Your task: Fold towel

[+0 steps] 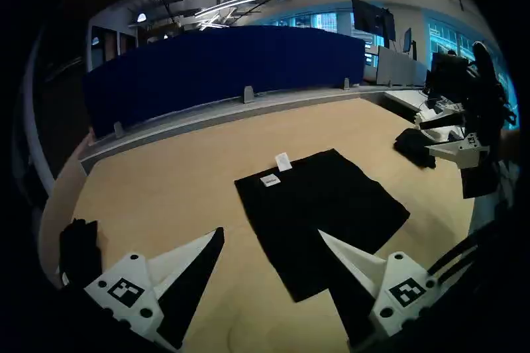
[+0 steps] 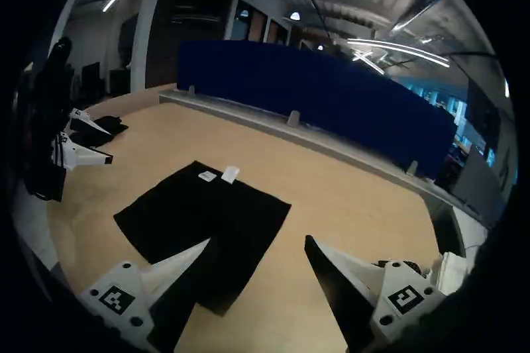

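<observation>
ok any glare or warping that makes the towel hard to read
Left gripper view: the black towel is a flat dark patch, no fold detail; the blue partition bows with fisheye distortion. Right gripper view: towel edges sharp against the pale table; ceiling light strips blown out.
</observation>
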The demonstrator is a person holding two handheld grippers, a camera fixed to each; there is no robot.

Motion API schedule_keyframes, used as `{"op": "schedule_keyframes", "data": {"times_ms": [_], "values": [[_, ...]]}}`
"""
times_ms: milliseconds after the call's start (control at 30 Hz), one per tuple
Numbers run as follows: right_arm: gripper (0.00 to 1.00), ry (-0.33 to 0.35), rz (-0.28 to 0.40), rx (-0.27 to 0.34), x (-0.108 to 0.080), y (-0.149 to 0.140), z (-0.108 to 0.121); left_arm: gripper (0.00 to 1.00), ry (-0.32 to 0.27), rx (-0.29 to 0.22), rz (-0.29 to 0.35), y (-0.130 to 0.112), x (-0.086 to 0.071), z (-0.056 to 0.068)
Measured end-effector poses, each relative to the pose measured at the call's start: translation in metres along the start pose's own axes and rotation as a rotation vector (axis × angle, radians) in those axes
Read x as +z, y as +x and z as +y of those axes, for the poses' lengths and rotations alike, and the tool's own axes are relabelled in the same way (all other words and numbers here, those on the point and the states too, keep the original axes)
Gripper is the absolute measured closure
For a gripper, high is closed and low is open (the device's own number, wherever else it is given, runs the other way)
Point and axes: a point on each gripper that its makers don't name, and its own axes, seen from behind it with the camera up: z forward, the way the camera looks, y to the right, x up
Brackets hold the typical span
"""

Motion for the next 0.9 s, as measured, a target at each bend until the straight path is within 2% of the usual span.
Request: {"op": "schedule_keyframes", "data": {"times_ms": [467,900], "values": [[0.00,0.026,-0.076,-0.009,0.012,-0.042,-0.011,0.05,-0.024,0.025,-0.086,-0.041,0.012,0.010],[0.00,0.057,-0.138,-0.021,0.019,-0.073,-0.024,0.05,-0.053,0.042,-0.143,-0.065,0.018,0.020]]}}
